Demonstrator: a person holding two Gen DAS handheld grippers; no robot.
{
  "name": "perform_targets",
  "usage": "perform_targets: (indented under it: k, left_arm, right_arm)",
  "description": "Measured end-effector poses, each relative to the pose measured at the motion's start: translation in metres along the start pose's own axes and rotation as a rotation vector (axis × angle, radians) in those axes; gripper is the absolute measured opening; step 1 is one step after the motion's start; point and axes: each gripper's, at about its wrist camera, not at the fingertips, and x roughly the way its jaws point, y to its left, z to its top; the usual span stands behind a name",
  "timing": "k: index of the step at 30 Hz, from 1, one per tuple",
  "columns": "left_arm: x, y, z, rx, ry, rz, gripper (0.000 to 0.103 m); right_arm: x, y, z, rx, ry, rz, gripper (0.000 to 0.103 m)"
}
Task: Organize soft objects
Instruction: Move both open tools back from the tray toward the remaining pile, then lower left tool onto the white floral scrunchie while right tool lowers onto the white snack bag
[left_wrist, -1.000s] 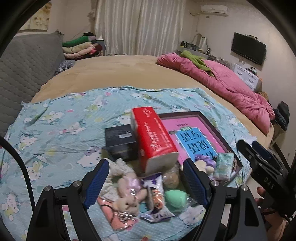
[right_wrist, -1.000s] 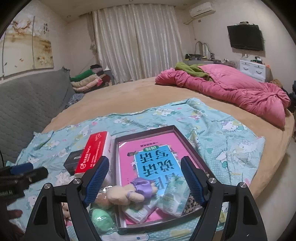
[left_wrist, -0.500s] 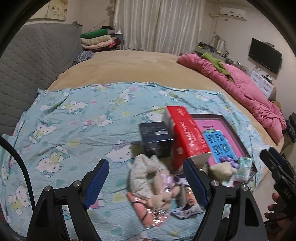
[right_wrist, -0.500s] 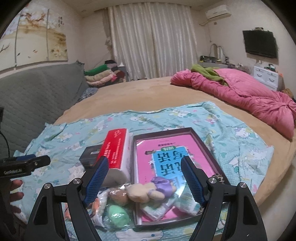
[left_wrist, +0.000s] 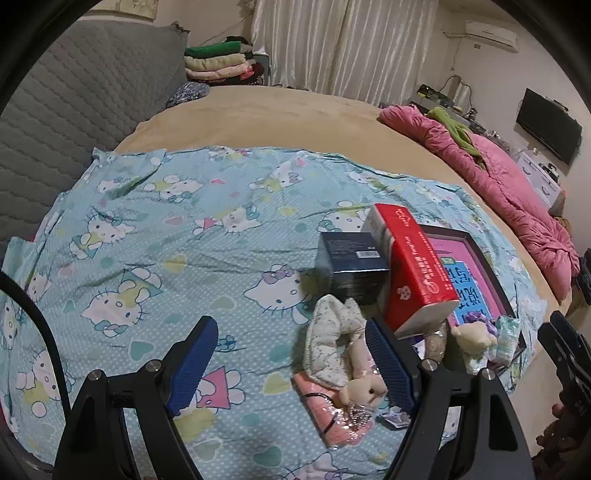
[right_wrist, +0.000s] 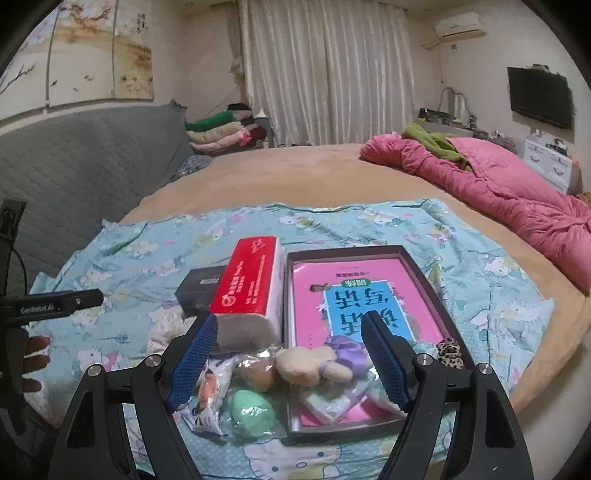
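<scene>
- While both grippers hang over the bed with jaws spread wide, neither one has anything in it: left gripper (left_wrist: 291, 360) is over bare blue Hello Kitty sheet (left_wrist: 147, 236), right gripper (right_wrist: 288, 356) is over the clutter.
- Soft stuff sits at the near edge: a cream plush with purple bits (right_wrist: 317, 360) draped over the front rim of the dark tray (right_wrist: 424, 280), a green egg-shaped sponge (right_wrist: 253, 408) just left of the tray, and a white floral cloth piece (left_wrist: 332, 336) plus a small bunny plush (left_wrist: 364, 391) further left.
- Key bit: the cream plush lies crosswise, right between the right gripper's fingers, so I'd say the right one's nearer for that. The left gripper's pile is off to its right side, past its right finger.
- A red tissue pack (right_wrist: 251, 288) and black box (left_wrist: 351, 266) crowd in behind.
</scene>
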Motion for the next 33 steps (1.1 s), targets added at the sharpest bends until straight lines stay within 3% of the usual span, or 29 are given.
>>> perform_targets:
  k: [10,26,33]
  left_arm:
    - [0.019,0.012,-0.009,-0.025,0.040,0.003,0.082]
    - [0.054,0.020,-0.023,-0.040,0.095,-0.046,0.082]
    - [0.072,0.020,-0.025,-0.072,0.102,-0.099,0.082]
  right_arm:
    - [0.016,0.038,-0.016,-0.080,0.087,0.077,0.081]
    - [0.065,0.081,-0.052,-0.186,0.266,0.099,0.081]
    - [0.082,0.085,-0.059,-0.191,0.310,0.089,0.064]
